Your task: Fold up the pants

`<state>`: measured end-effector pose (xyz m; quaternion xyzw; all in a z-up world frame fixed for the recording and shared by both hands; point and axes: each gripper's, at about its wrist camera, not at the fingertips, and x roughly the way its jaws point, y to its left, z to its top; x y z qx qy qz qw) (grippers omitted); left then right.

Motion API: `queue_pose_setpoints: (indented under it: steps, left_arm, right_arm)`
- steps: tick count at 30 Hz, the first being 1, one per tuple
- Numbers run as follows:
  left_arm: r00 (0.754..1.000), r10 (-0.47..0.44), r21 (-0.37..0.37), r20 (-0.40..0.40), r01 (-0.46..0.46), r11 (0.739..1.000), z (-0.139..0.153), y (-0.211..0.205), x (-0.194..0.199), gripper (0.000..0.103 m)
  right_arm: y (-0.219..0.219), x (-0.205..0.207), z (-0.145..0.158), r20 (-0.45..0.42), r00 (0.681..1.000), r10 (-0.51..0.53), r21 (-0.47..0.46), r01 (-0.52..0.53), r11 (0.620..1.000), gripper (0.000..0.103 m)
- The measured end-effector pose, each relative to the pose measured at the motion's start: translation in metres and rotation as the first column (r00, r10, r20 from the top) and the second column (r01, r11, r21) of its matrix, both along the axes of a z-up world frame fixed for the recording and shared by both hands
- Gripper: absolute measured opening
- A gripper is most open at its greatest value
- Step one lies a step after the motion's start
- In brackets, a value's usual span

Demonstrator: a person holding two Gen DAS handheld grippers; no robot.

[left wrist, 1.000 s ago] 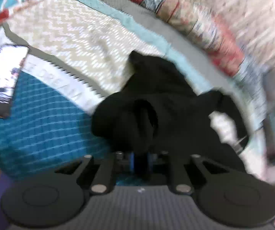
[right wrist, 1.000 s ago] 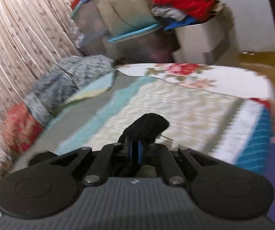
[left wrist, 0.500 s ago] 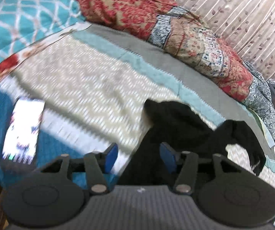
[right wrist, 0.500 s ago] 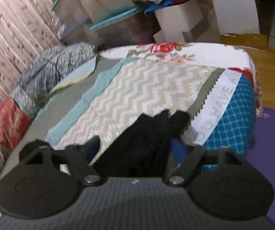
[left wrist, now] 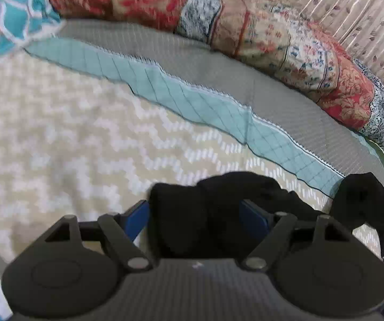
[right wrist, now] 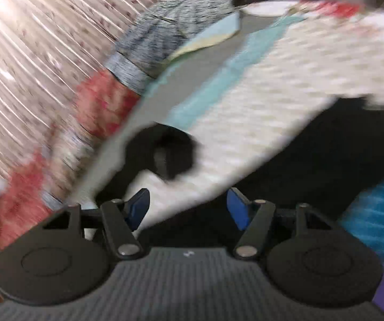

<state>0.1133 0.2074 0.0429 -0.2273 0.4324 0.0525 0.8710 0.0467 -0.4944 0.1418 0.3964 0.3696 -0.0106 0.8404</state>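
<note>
Spread across the bed quilt (left wrist: 58,139) lie the crumpled black pants (left wrist: 200,214), so my left gripper (left wrist: 194,214) and right gripper (right wrist: 188,206), jaws apart and empty, should probably regrasp the pants' outer edges and flatten them first.

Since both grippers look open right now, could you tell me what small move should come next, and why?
Probably close the left gripper on the black pants: its jaws stand open with bunched fabric between them, while the right gripper is open over the bedspread, and the garment still lies crumpled.
</note>
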Motion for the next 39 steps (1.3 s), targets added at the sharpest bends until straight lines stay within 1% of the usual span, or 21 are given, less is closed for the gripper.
queue_pose_setpoints:
  steps: [2,4,6,7,9,10,11,12,13,14,15,19,22,24,26,28,31,32,34,36,39]
  left_arm:
    - [1.0,-0.006,-0.011,-0.004,0.006,1.0,-0.005,-0.004,0.001,0.075]
    - [1.0,-0.004,-0.007,-0.003,0.004,1.0,-0.006,-0.009,0.002,0.073]
    - [1.0,0.0,-0.021,-0.002,0.0,1.0,-0.007,-0.009,0.002,0.068]
    - [1.0,0.009,-0.029,-0.004,-0.009,1.0,-0.007,-0.008,0.002,0.065]
    - [1.0,0.024,-0.047,-0.009,-0.024,0.999,-0.008,-0.005,0.006,0.052]
    - [1.0,0.025,-0.051,-0.009,-0.025,0.998,-0.008,-0.005,0.009,0.048]
    - [1.0,0.025,-0.056,-0.007,-0.026,0.998,-0.007,-0.005,0.011,0.035]
    - [1.0,0.023,-0.06,-0.009,-0.023,0.998,-0.008,-0.005,0.012,0.029]
    - [1.0,0.023,-0.062,-0.01,-0.023,0.998,-0.007,-0.006,0.013,0.012]
    - [1.0,0.024,-0.062,-0.008,-0.024,0.998,-0.006,-0.007,0.014,0.009]
    - [1.0,0.03,-0.066,-0.002,-0.03,0.997,-0.003,-0.007,0.013,0.009]
    - [0.996,0.052,-0.081,0.074,-0.046,0.996,0.014,-0.001,0.003,0.008]
    - [0.994,0.066,-0.11,0.087,-0.056,0.992,0.015,0.005,-0.003,0.008]
    - [0.996,0.062,-0.103,0.071,-0.054,0.993,0.011,0.006,-0.003,0.009]
    - [0.997,0.048,-0.092,0.054,-0.043,0.995,0.007,0.004,-0.003,0.009]
    - [0.999,0.032,-0.082,0.035,-0.029,0.996,0.004,0.0,-0.001,0.013]
    - [0.998,0.029,-0.048,0.051,-0.026,0.999,0.01,-0.003,-0.004,0.02]
    - [0.997,0.022,-0.035,0.069,-0.019,0.999,0.015,-0.002,-0.005,0.029]
    - [0.995,0.014,-0.01,0.104,-0.013,1.0,0.023,-0.002,-0.006,0.043]
    - [0.992,-0.008,0.049,0.127,0.002,0.999,0.031,-0.005,-0.002,0.05]
    - [0.985,-0.118,0.147,0.127,0.099,0.984,0.036,-0.022,0.016,0.062]
  right_arm:
    - [0.002,0.041,-0.01,-0.027,0.998,-0.058,0.12,0.061,0.991,0.067]
    - [-0.005,0.063,-0.026,-0.095,0.987,-0.131,0.285,0.153,0.946,0.067]
    - [-0.006,0.073,-0.06,-0.184,0.956,-0.229,0.516,0.292,0.805,0.068]
    - [-0.002,0.079,-0.075,-0.22,0.938,-0.268,0.571,0.346,0.745,0.068]
    - [0.011,0.097,-0.092,-0.282,0.895,-0.345,0.543,0.446,0.712,0.068]
    - [0.017,0.111,-0.099,-0.28,0.886,-0.37,0.523,0.464,0.715,0.068]
    - [0.02,0.121,-0.103,-0.269,0.886,-0.378,0.51,0.464,0.725,0.067]
    - [0.023,0.135,-0.107,-0.26,0.886,-0.385,0.487,0.464,0.739,0.057]
    - [0.026,0.148,-0.108,-0.259,0.884,-0.389,0.453,0.467,0.759,0.044]
    - [0.027,0.161,-0.103,-0.254,0.889,-0.38,0.413,0.455,0.789,0.01]
    - [0.028,0.173,-0.095,-0.221,0.9,-0.375,0.374,0.433,0.82,0.006]
    - [0.026,0.196,-0.01,0.095,0.961,-0.259,0.211,0.235,0.949,0.006]
    - [0.009,0.177,0.032,0.3,0.937,-0.178,0.045,0.172,0.984,0.006]
    - [-0.011,0.157,0.034,0.349,0.925,-0.149,-0.012,0.164,0.986,0.006]
    - [-0.031,0.133,0.019,0.302,0.937,-0.175,-0.03,0.192,0.981,0.007]
    - [-0.051,0.102,0.002,0.188,0.948,-0.256,-0.048,0.269,0.962,0.011]
    - [-0.076,0.068,-0.038,0.028,0.929,-0.369,-0.083,0.37,0.925,0.033]
    - [-0.08,0.059,-0.049,0.007,0.915,-0.402,-0.094,0.401,0.911,0.04]
    - [-0.082,0.044,-0.059,0.001,0.909,-0.417,-0.11,0.414,0.904,0.04]
    - [-0.073,0.046,-0.066,0.009,0.919,-0.395,-0.142,0.392,0.909,0.04]
    - [-0.053,0.071,-0.059,0.031,0.948,-0.318,-0.188,0.318,0.929,0.041]
